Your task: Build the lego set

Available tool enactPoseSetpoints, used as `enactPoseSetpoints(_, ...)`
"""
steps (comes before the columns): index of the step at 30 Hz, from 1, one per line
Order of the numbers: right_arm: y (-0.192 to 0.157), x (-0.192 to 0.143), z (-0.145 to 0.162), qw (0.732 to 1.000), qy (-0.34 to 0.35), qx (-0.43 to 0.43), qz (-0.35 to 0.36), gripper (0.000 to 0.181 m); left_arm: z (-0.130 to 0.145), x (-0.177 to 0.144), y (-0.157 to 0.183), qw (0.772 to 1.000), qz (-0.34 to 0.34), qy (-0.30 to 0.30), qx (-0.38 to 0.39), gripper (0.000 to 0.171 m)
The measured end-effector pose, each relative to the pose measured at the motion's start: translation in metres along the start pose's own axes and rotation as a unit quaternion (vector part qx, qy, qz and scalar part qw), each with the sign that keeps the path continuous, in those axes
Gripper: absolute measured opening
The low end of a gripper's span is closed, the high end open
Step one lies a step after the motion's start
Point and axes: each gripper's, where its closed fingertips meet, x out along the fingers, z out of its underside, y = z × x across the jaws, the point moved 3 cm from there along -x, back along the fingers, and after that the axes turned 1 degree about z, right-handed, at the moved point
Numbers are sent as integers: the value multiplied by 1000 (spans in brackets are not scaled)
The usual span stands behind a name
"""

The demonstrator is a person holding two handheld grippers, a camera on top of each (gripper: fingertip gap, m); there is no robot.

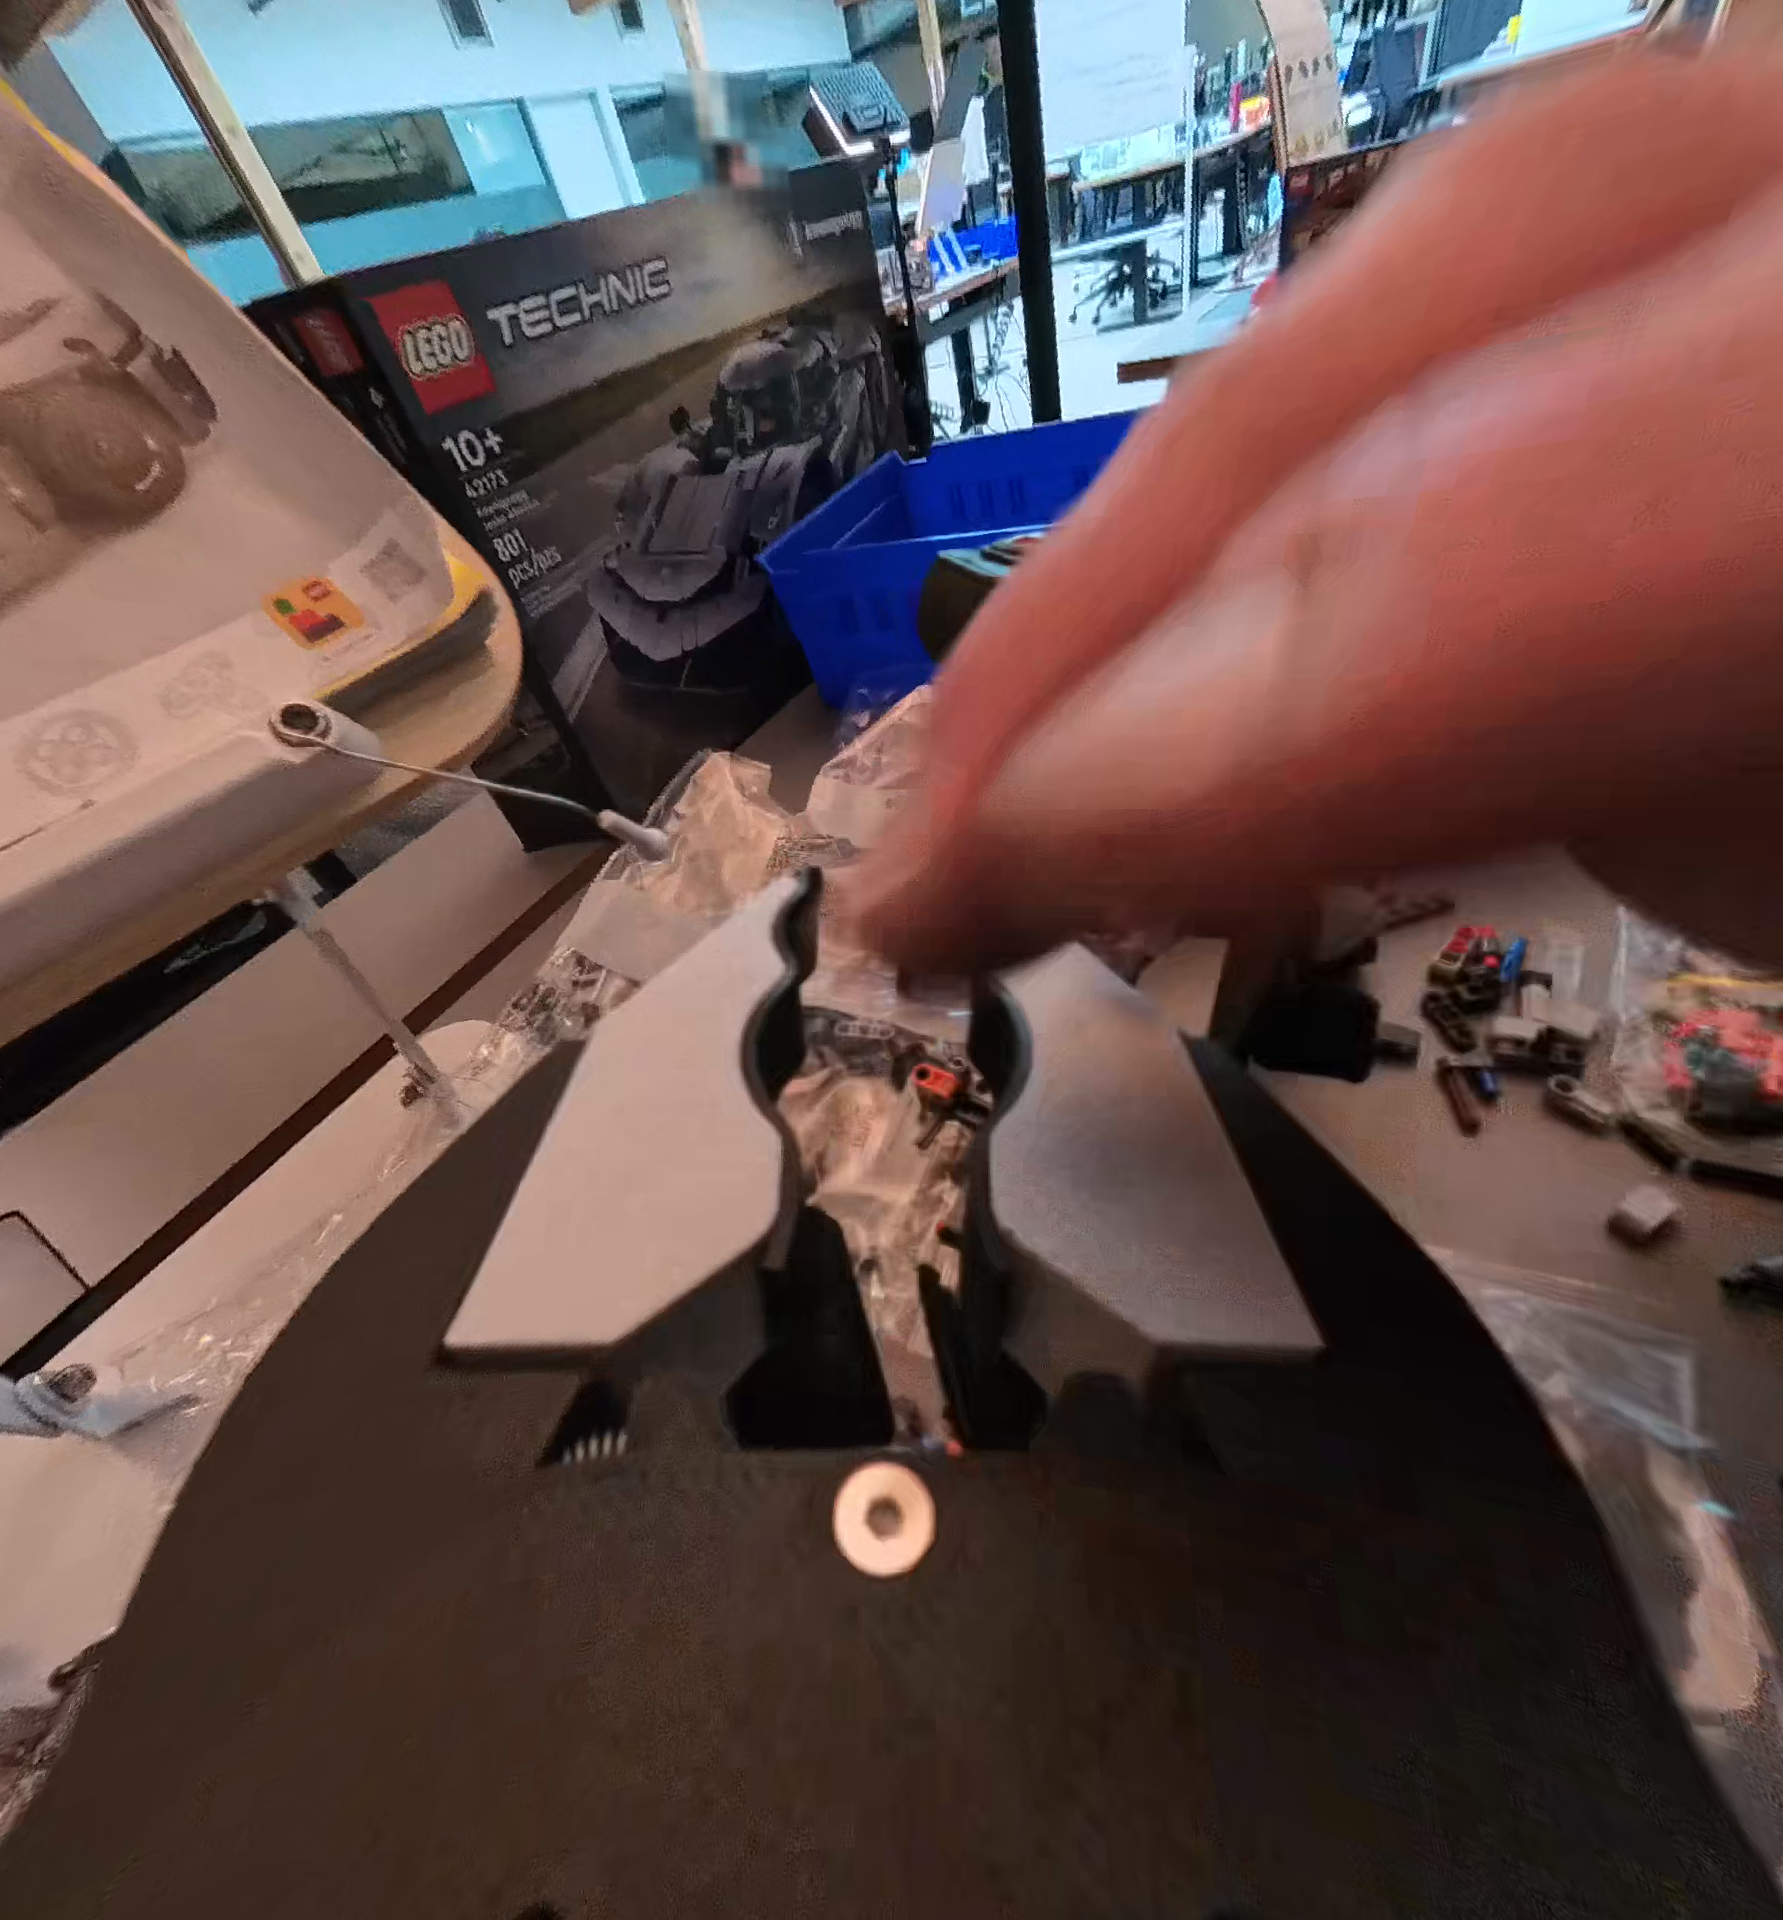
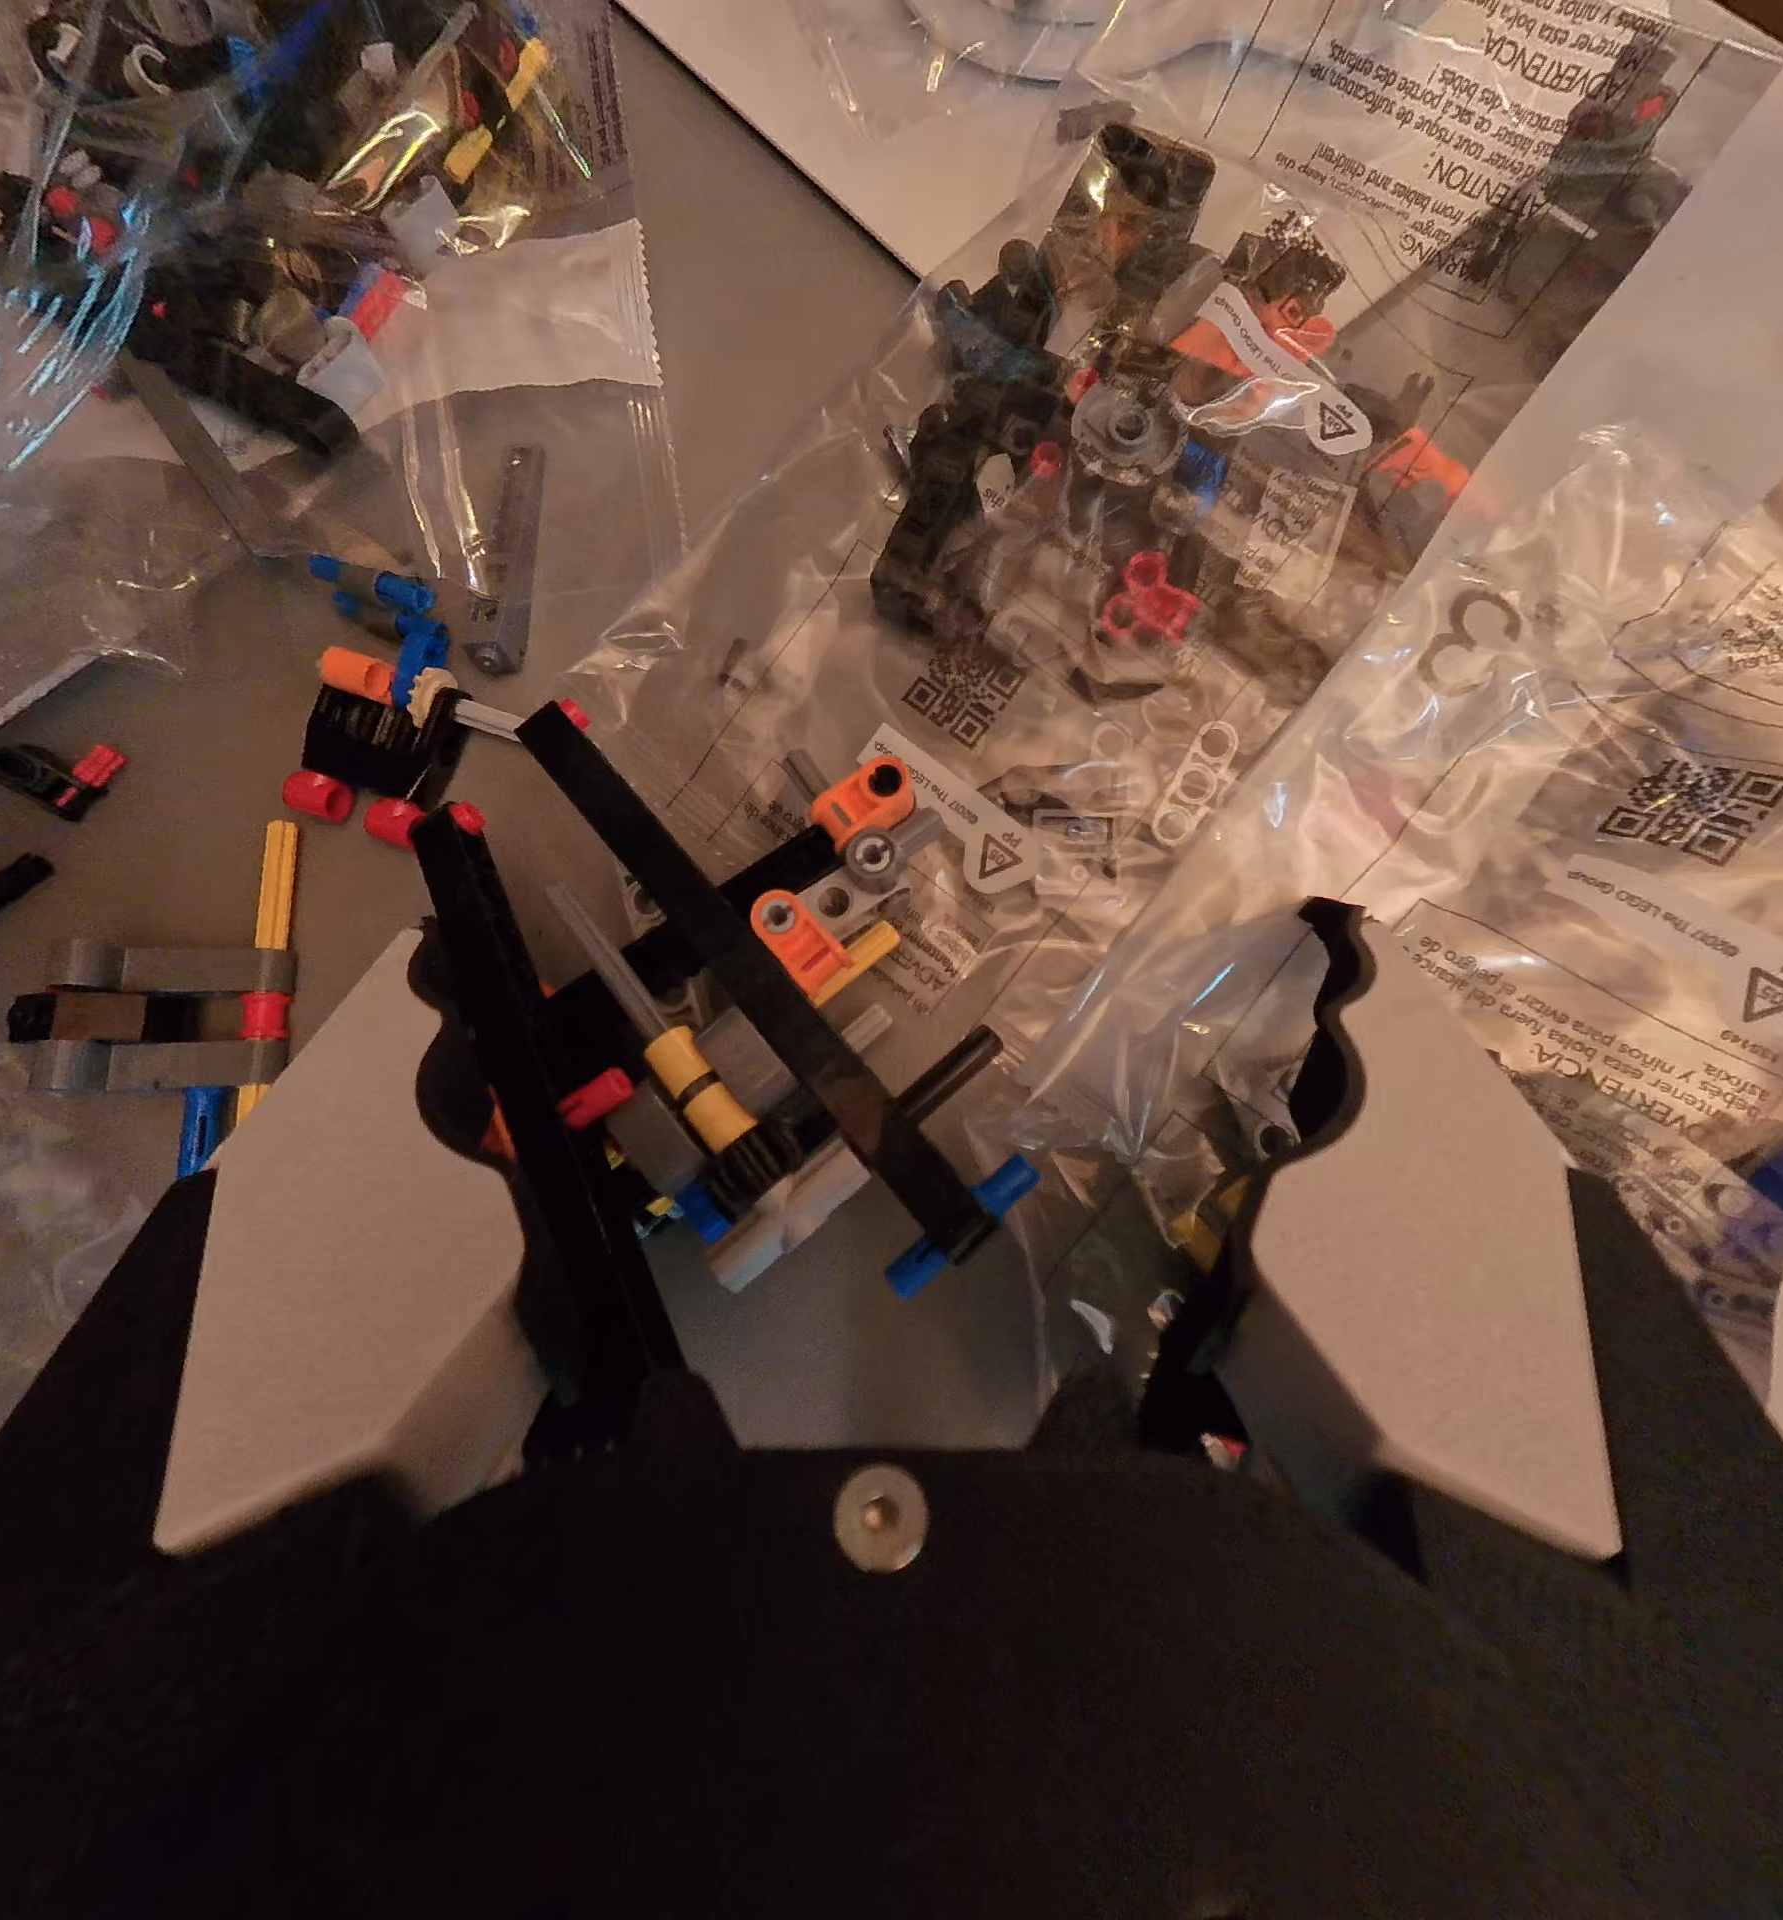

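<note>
The left claw [image 1: 892, 987] is filling the bottom of its own view, its two grey fingers standing apart with a narrow gap between the tips; through the gap a clear plastic bag of parts [image 1: 866, 1122] is showing. Just beyond the tips a blurred bare hand [image 1: 1386, 582] is reaching in from the right, its fingertips coming down close to the gap. I cannot tell whether the fingers are pinching the bag or simply hovering over it released. Behind, the dark lego box [image 1: 638, 468] is standing upright on the tabletop [image 1: 1489, 1195], with a blue bin [image 1: 866, 582] just beside it and an open instruction booklet [image 1: 139, 520] lying to the left. Loose small pieces [image 1: 1489, 997] are lying scattered to the right.

In the right wrist view the right claw [image 2: 887, 925] is standing wide and released, gripping nothing. Between its fingers a partly built lego assembly [image 2: 721, 1039] is lying on the grey tabletop [image 2: 762, 343]: long black beams crossed over grey blocks, with orange connectors, a yellow bush and blue pins. One black beam is running close along the left finger; whether it is touching is unclear. Sealed clear bags [image 2: 1126, 468] of parts are lying ahead and to the right, one overlapping the right finger's tip. A small grey-and-red subassembly [image 2: 160, 1008] and loose red, blue and yellow pins [image 2: 347, 790] are lying to the left.
</note>
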Motion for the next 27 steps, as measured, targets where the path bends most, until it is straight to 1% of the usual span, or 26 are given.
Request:
enactPoseSetpoints(2, 0, 0, 0, 1000, 0, 0, 0, 155, 0, -5, -6, 1000, -8, 3, 0, 19)
enactPoseSetpoints(3, 0, 0, 0, 1000, 0, 0, 0, 155, -3, -8, -9, 1000, -15, 13, 0, 21)
enactPoseSetpoints(5, 0, 0, 0, 1000, 0, 0, 0, 155, -8, -11, -14, 999, -27, 25, -15, 35)
enactPoseSetpoints(7, 0, 0, 0, 1000, 0, 0, 0, 155, -7, -10, -16, 999, -33, 27, -12, 46)
enactPoseSetpoints(8, 0, 0, 0, 1000, 0, 0, 0, 155, -3, -7, -16, 999, -34, 19, -11, 53)
enactPoseSetpoints(12, 0, 0, 0, 1000, 0, 0, 0, 155, 9, 6, -6, 1000, -12, -8, -4, 64)
enactPoseSetpoints(14, 0, 0, 0, 1000, 0, 0, 0, 155, 17, 12, -3, 999, -15, -34, 2, 75)
enactPoseSetpoints(17, 0, 0, 0, 1000, 0, 0, 0, 155, 21, 17, 4, 999, -7, -45, 17, 73)
enactPoseSetpoints(19, 0, 0, 0, 1000, 0, 0, 0, 155, 21, 17, 5, 999, -4, -48, 9, 74)
enactPoseSetpoints(27, 0, 0, 0, 1000, 0, 0, 0, 155, 22, 15, -3, 999, -12, -47, -10, 76)
